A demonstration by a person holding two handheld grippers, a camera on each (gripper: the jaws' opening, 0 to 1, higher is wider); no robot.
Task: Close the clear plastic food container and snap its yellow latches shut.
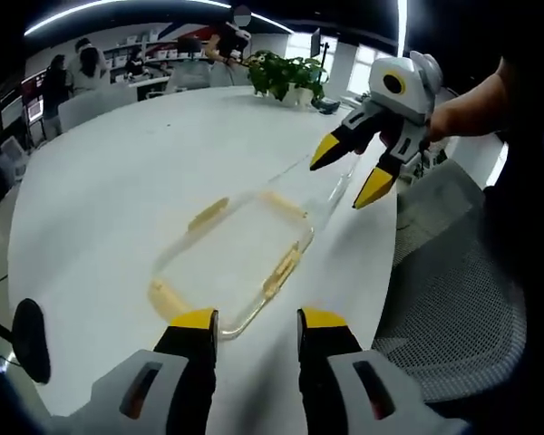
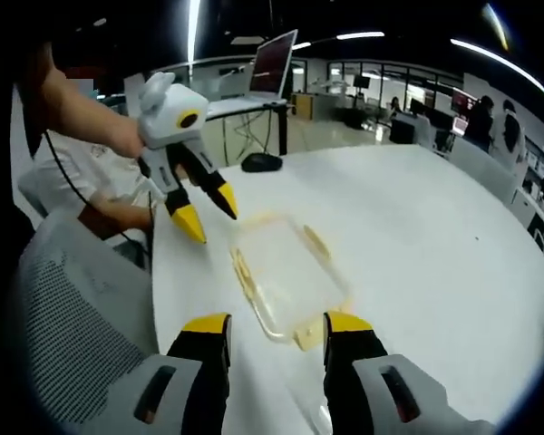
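Left gripper view: the clear container (image 1: 240, 258) is seen lying flat on the white table (image 1: 118, 181), near the edge by the mesh chair (image 1: 453, 308), just ahead of the left gripper (image 1: 254, 319). Its jaws are spread, nothing held. Yellow latches (image 1: 281, 272) are visible along the sides and ends. The right gripper (image 1: 354, 172) is seen hovering over the far end, jaws parted, empty. A potted plant (image 1: 286, 77) is noted at the far side of the table.

Right gripper view: the container (image 2: 286, 272) is seen between the two tools; the right gripper (image 2: 276, 324) is gaping, nothing gripped, just short of the near end. The left gripper (image 2: 208, 217) is seen beyond the far end, open.

Handling, as judged: light, thin, slick plastic, likely to skate on the smooth tabletop, somewhat flexible. One end is best pinned down while each latch is pressed at its middle. Whether the lid is fully seated cannot be told.
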